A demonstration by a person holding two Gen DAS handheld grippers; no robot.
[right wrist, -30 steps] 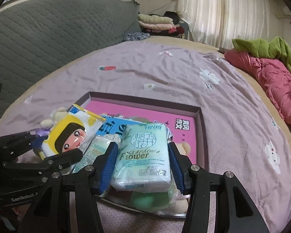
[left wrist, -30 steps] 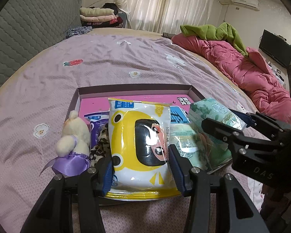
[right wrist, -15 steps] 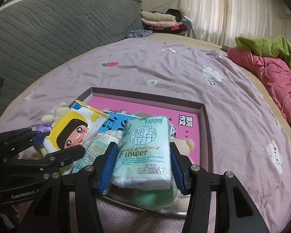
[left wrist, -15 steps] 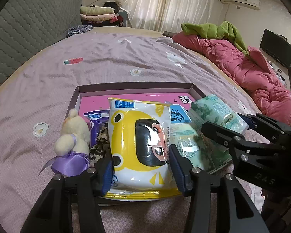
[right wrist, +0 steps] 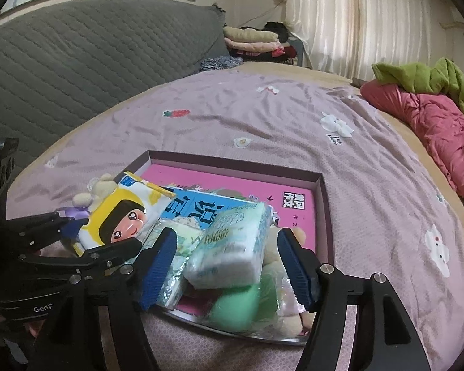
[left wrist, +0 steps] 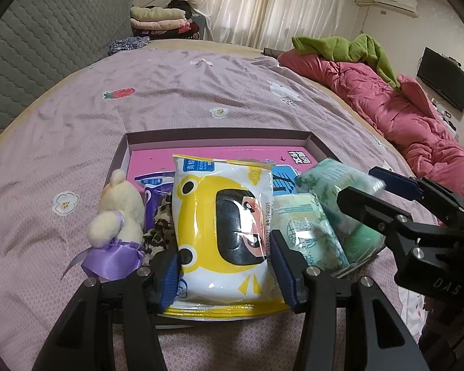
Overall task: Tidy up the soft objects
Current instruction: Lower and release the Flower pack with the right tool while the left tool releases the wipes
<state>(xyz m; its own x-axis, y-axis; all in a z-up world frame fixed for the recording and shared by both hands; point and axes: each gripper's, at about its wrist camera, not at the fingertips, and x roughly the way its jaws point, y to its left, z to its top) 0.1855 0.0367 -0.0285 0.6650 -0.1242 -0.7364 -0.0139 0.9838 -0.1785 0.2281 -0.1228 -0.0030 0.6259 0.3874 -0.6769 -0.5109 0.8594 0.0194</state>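
Observation:
My left gripper is shut on a yellow cartoon wipes pack, holding it tilted over the near edge of a shallow purple box on the bed. My right gripper is opening. A pale green tissue pack lies tilted and blurred between its pads, touching neither. That pack rests on a heap of other packs and a green soft thing in the box. A cream plush toy with a purple bow leans at the box's left side.
The box sits on a mauve bedsheet. A pink duvet with a green garment on it lies at the right. A grey quilted headboard and folded clothes are at the back left.
The right jaws have spread wide and let go of the green tissue pack, which has tipped over and dropped onto the heap. The left gripper and its yellow pack have not moved.

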